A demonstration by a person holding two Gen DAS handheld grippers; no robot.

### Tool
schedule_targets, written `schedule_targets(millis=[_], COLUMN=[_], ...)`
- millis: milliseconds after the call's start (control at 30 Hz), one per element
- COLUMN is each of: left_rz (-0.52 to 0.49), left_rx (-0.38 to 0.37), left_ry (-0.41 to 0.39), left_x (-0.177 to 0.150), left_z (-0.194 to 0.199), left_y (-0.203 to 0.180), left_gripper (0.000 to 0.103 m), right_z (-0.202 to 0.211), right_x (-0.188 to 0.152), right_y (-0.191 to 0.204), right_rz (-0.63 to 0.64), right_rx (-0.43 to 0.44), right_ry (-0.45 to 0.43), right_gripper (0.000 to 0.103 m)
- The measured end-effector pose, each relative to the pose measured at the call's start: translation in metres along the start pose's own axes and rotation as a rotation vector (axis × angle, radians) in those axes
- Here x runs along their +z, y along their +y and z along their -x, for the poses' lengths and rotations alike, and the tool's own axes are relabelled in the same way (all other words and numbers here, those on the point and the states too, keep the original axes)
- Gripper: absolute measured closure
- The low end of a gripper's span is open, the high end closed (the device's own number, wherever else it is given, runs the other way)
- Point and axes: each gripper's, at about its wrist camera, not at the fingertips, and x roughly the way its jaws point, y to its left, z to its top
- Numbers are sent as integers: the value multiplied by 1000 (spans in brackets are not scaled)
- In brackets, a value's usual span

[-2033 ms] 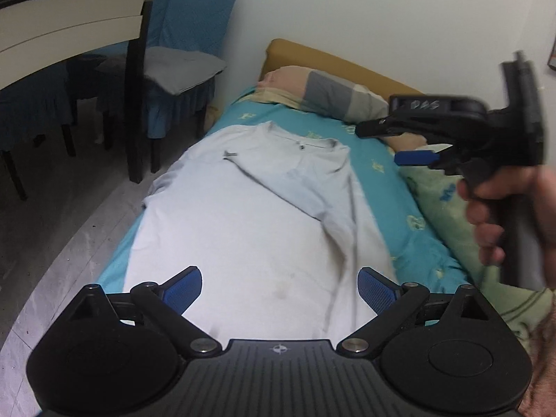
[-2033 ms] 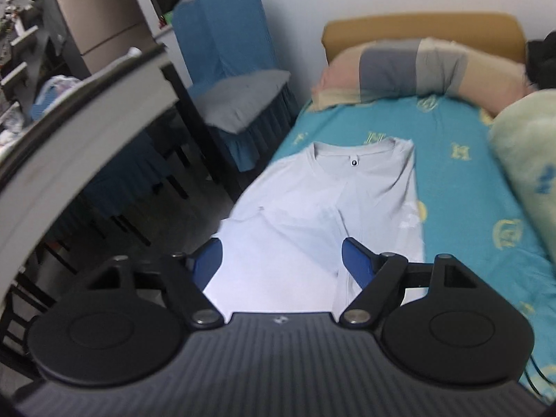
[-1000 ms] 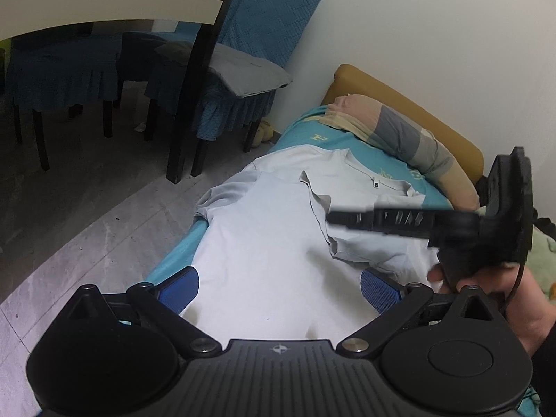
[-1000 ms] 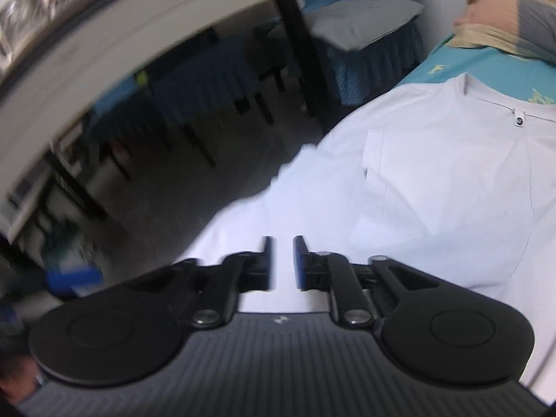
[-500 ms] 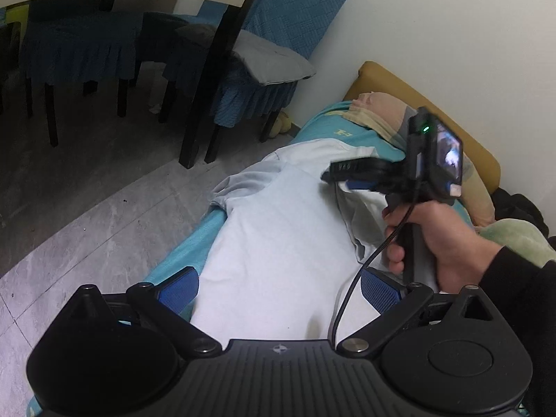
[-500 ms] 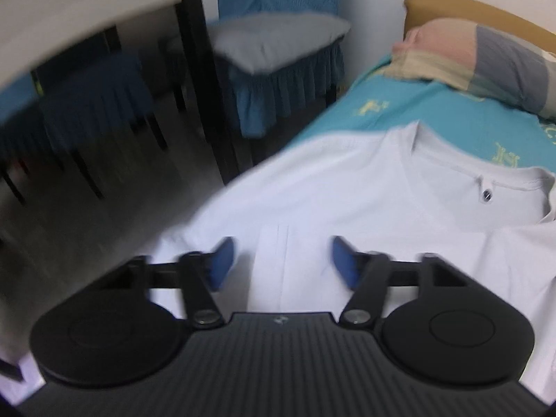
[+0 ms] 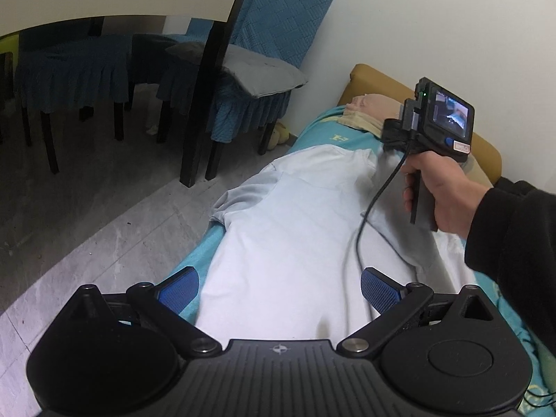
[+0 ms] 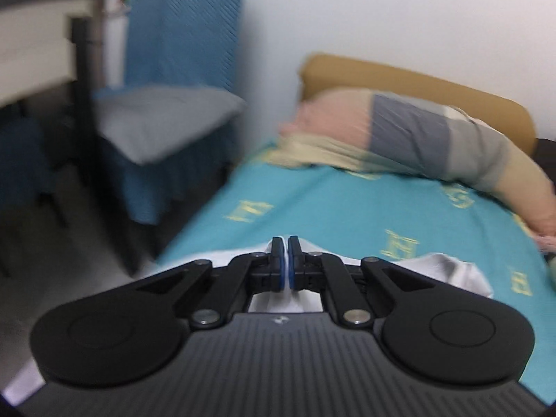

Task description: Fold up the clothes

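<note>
White T-shirt [image 7: 295, 243] lies spread lengthwise on the teal bedsheet [image 8: 347, 205], one sleeve hanging over the bed edge. Left gripper [image 7: 278, 286] hovers above the hem, fingers spread wide, holding nothing. Right gripper [image 8: 286, 264], pads pressed together, pinches shirt fabric near the collar end, short of the striped pillow [image 8: 417, 139].

A blue-covered chair [image 7: 267, 52] with a grey cushion [image 7: 264, 76] stood beside the teal bed [image 8: 347, 208]; a striped pillow [image 8: 417, 139] lay against the headboard [image 8: 399, 76].
</note>
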Motion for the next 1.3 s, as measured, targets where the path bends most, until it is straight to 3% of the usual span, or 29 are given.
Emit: schedule_targets(millis=[100,133,167,233,367,633,767,833,867,933,1000,1033,1067,1167,1300], left_rz=[8,10,17,32,41,66,123,163,192,251,279,288,292,284,285], left_rx=[15,19,20,21,13,94,209,239,240,244,259,261,258,249,228], left_ry=[1,2,1,2,7,66,118,137,144,159,158,156,157,152,118], left_x=[2,3,4,5,6,4,5,3,3,2,1,1,1,3,2], left_z=[-4,-5,-5,-5,0,-4,-14,-17,-18,-21,-20,-19,-19,-16,-8], left_y=[4,5,7,10,12,26,43,54,60,71,77,79,80,79,76], left_gripper=[2,2,2,2,2,2,2,2,2,2,2,2,2,2,2], right_z=[-6,-7,-5,5,25,65,60,46,40,29,27,27,27,44,74], right_x=[-4,-6,-9,-14,-23,-47,-100,-125,-138,-153,-155,-154,-153,-130,-76], right_y=[-7,-8,-5,10,71,199,271,292,303,314,315,315,315,299,256], right_rz=[-42,-46,-30,42,242,673,1006,1135,1198,1285,1287,1279,1271,1171,911], right_rx=[21,39,55,105,293,646,620,533,487,396,357,344,331,352,355], right_ry=[57,80,91,111,209,407,535,603,637,645,620,606,591,457,267], right_gripper=[92,74,41,17,19,19,20,20,25,30,44,79,96,97,97])
